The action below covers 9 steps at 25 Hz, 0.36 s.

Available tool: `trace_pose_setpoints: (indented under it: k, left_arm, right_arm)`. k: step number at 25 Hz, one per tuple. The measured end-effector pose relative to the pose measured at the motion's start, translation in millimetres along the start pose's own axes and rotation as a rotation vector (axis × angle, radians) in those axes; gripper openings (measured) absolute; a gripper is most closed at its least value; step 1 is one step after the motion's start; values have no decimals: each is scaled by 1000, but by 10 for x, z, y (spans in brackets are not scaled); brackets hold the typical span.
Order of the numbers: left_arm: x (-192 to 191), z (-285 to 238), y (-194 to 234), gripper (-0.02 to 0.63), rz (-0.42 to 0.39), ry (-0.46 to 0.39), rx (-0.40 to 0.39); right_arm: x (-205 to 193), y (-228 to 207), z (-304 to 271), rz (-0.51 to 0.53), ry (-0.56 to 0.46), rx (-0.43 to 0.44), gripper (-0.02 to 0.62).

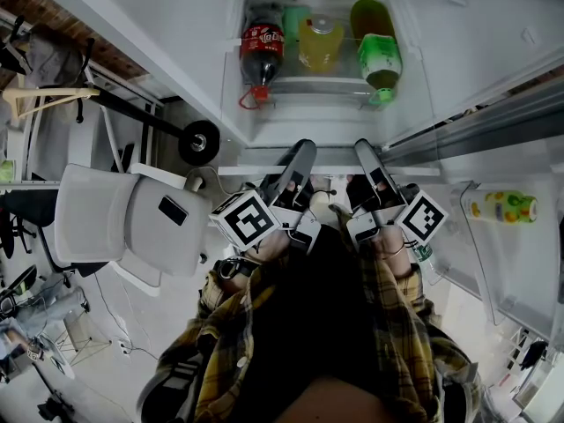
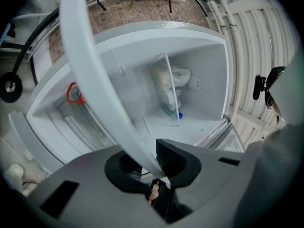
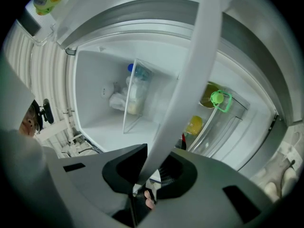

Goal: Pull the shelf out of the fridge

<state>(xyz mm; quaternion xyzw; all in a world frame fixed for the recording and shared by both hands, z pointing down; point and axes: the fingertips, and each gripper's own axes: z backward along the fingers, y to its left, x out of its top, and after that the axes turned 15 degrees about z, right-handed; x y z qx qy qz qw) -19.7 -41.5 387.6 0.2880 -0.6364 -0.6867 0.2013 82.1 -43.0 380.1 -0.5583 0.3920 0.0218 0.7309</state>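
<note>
Open fridge [image 1: 476, 51]: at its mouth my left gripper [image 2: 147, 161] and right gripper [image 3: 147, 167] both clench the front rim of the shelf [image 2: 90, 75], paired for an even outward pull.

Plaid yellow-and-dark sleeves [image 1: 216, 333] are worn. The left gripper [image 1: 302, 153] and right gripper [image 1: 366, 153] are moulded grey, with black pads [image 2: 172, 158] and black-and-white marker cubes [image 1: 244, 220].

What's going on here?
A person stands at the open fridge with a gripper in each hand. The left gripper and right gripper are each clamped on the white front edge of the shelf. How far out it has come is unclear. Bottles lie in a clear bin behind.
</note>
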Motion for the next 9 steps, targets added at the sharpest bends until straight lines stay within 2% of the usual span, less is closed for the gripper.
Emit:
trace_pose_setpoints:
  k: [9]
  left_arm:
    - [9,-2,0,63,16,-15,3]
  right_arm:
    - [10,1,-7,-7,5,-1,63]
